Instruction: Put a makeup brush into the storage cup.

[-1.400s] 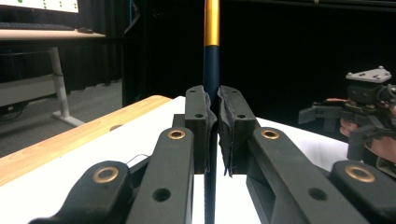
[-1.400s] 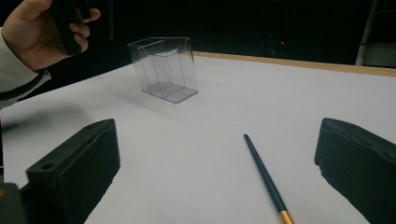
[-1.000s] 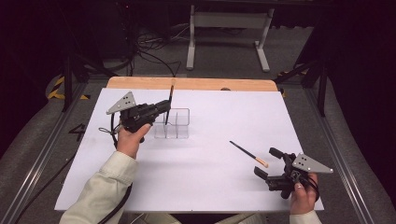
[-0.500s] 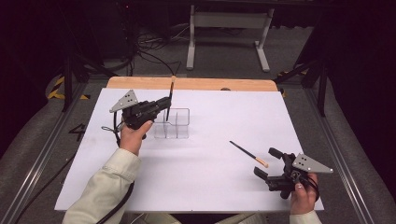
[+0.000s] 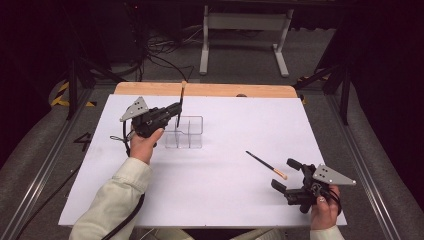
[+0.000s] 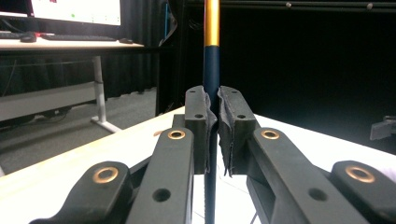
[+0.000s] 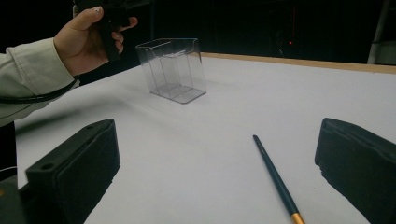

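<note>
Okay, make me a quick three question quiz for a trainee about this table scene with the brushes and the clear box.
1. True or false: the left tongs are shut on an upright brush.
2. Where does the second brush lie? A) inside the clear organizer B) flat on the white table C) in the right tongs
3. Are the right tongs open or shut?

Key: 1 true. 2 B, it lies on the table ahead of the right tongs, apart from them. 3 open, nothing between the jaws.
</note>
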`<state>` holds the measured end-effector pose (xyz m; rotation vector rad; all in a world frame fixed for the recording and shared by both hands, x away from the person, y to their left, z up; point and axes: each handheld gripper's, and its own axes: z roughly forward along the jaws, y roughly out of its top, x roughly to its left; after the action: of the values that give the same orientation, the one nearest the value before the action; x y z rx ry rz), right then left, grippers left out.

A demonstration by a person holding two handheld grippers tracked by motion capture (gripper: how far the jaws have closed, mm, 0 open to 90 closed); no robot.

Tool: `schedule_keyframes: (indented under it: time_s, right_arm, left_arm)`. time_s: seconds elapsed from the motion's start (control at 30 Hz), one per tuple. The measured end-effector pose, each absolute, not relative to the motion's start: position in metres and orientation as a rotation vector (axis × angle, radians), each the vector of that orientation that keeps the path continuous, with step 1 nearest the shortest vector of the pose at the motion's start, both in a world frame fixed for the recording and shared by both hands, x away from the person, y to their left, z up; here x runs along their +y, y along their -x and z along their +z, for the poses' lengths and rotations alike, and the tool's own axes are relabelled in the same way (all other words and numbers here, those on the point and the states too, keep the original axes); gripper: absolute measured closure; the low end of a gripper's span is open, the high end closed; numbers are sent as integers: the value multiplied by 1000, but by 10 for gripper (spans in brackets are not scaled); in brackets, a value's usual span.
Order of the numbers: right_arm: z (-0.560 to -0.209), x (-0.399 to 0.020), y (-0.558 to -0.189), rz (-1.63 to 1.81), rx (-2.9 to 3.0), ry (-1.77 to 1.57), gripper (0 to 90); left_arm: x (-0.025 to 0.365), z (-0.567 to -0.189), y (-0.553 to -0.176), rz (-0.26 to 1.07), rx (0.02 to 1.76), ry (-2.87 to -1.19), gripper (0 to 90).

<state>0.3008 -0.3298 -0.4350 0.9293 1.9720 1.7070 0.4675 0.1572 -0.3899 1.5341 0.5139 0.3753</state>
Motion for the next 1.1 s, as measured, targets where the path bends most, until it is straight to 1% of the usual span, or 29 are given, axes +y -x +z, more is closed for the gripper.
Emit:
schedule_keyframes:
  time_s: [0.53, 1.1]
  right_arm:
    - [-436, -329, -301, 1711, 1977, -925, 3]
    - [-436, -329, -301, 1712, 1985, -928, 2]
  left_arm:
    - [156, -405, -469, 380, 508, -1575, 828]
    - [159, -413, -469, 375, 522, -1605, 826]
